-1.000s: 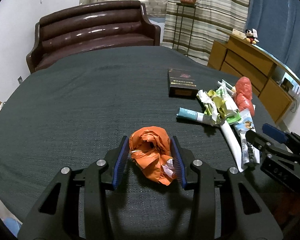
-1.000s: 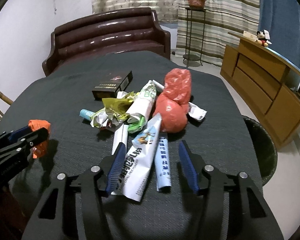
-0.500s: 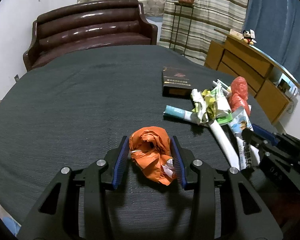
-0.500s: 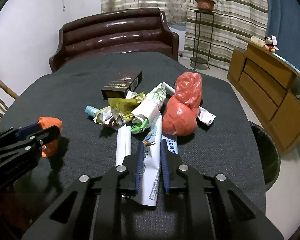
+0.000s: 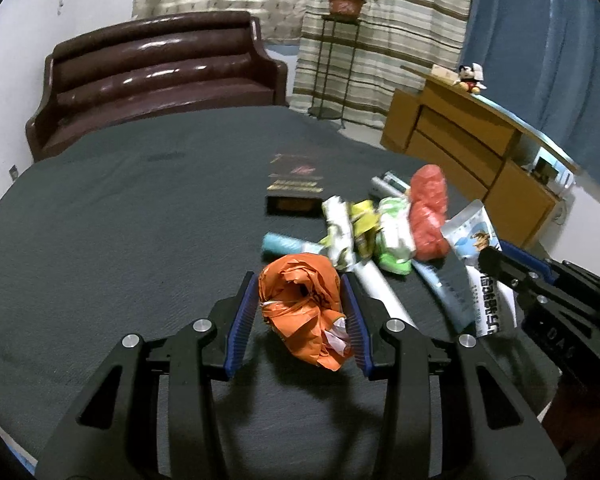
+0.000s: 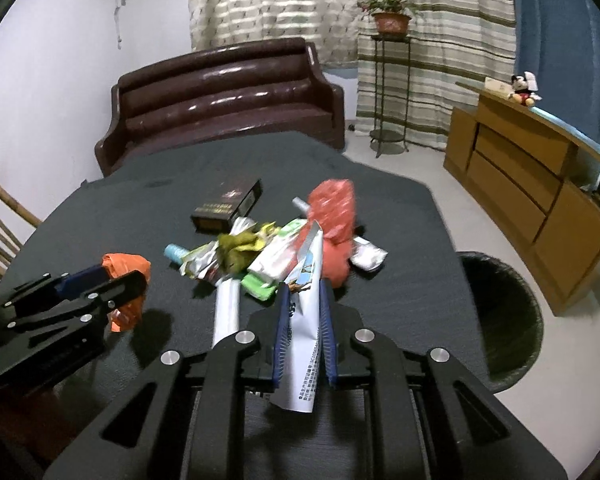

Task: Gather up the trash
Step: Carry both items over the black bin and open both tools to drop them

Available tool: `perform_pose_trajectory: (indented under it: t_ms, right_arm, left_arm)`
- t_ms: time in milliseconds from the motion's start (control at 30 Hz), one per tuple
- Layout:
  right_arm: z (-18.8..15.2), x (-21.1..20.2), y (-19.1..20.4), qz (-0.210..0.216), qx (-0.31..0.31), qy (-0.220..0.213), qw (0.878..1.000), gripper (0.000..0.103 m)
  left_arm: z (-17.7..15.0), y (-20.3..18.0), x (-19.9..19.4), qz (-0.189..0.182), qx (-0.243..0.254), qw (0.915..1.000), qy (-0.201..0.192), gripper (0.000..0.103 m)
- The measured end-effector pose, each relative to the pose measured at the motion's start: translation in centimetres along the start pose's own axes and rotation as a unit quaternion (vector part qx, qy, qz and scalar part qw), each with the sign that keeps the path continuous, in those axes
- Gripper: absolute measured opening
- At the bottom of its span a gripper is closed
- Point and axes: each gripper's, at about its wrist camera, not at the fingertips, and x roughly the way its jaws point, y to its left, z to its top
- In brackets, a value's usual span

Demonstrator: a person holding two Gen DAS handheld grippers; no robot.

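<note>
My left gripper [image 5: 299, 277] is shut on a crumpled orange plastic bag [image 5: 300, 308], which hangs just above the dark tablecloth and casts a shadow under it. In the right wrist view this bag [image 6: 126, 264] and the left gripper [image 6: 112, 284] are at the left. My right gripper [image 6: 304, 286] is shut on a white and blue snack wrapper [image 6: 306, 344], whose top end rises out of the trash pile. Seen from the left wrist, that wrapper [image 5: 472, 236] sticks up from the right gripper [image 5: 496, 260].
A pile lies mid-table: a red bag [image 6: 334, 208], green and yellow wrappers [image 6: 244, 244], a white tube [image 6: 226, 308] and a dark box [image 6: 226, 204]. A black bin [image 6: 504, 312] stands on the floor off the table's right edge. A brown sofa [image 6: 228, 96] and a wooden cabinet [image 6: 532, 176] lie beyond.
The right gripper's jaws closed on the white and blue wrapper and lifted it out of the pile. The left gripper, still holding the orange bag, moved toward the pile and rose slightly.
</note>
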Motion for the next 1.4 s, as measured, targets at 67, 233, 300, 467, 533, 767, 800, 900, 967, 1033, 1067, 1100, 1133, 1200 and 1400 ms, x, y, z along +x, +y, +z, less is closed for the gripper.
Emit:
perform_pose_trajectory:
  t_ms: [67,233,300,467,533,767,800,900,967,1033,1067,1100,1133,1200,1400]
  right_arm:
    - [0.2,-0.4,-0.9,-0.005,0.006,-0.006,1.000,0.016]
    - [0.9,-1.0,-3.4,-0.025,0.014,-0.017,0.999,0.016]
    - [1.2,-1.2,-4.6,-0.037,0.015,-0.023,0.999,0.016]
    - [1.8,-1.3,-8.1,-0.066,0.025,-0.033,0.997,0.016]
    - [1.9,-1.0,-9.6,-0.076,0.033,-0.033,0.996,0.016]
    - [2.0,-0.3,-14.1,-0.101,0.048,-0.035,0.993,0.016]
    - [2.0,-0.1,-14.9,-0.105,0.050,-0.036,0.993,0.016]
    - [2.1,0.4,-16.5,-0.106,0.057,-0.036,0.992,0.016]
    - [2.0,0.7,-17.4,-0.107,0.061,-0.036,0.992,0.016]
    - [2.0,1.0,-18.4,-0.107,0.068,-0.035,0.991,0.016]
    - [1.9,1.2,-18.8,-0.107,0.072,-0.034,0.991,0.016]
    - [1.8,1.4,-19.4,-0.107,0.076,-0.032,0.991,0.016]
    - [1.7,1.6,-19.6,-0.106,0.078,-0.031,0.991,0.016]
    - [1.5,2.2,-20.3,-0.105,0.081,-0.025,0.991,0.016]
    - [1.2,3.8,-21.7,-0.101,0.090,-0.012,0.991,0.016]
  left_arm:
    - [0.4,-0.8,0.1,-0.007,0.005,1.0000,-0.003,0.041]
    - [1.6,-3.3,0.7,-0.029,0.021,0.9993,-0.007,0.041]
    - [1.9,-4.2,0.9,-0.036,0.027,0.9989,-0.008,0.041]
    - [3.1,-7.5,2.1,-0.064,0.044,0.9970,-0.008,0.041]
    - [3.5,-8.9,2.5,-0.072,0.051,0.9960,-0.011,0.041]
    - [5.0,-14.5,4.8,-0.101,0.081,0.9915,-0.009,0.041]
    - [5.2,-15.2,5.2,-0.103,0.084,0.9911,-0.007,0.041]
    - [5.5,-17.3,6.5,-0.108,0.093,0.9897,-0.003,0.041]
    - [5.7,-18.7,7.4,-0.109,0.101,0.9889,0.002,0.041]
    - [5.8,-20.0,8.3,-0.109,0.108,0.9882,0.008,0.041]
    - [5.9,-20.7,8.9,-0.108,0.111,0.9879,0.011,0.041]
    - [6.0,-21.2,9.3,-0.108,0.112,0.9877,0.014,0.041]
    - [6.0,-21.7,10.0,-0.107,0.114,0.9875,0.019,0.041]
    - [6.1,-22.5,10.8,-0.104,0.116,0.9875,0.026,0.041]
    - [6.1,-24.3,13.0,-0.093,0.127,0.9863,0.050,0.041]
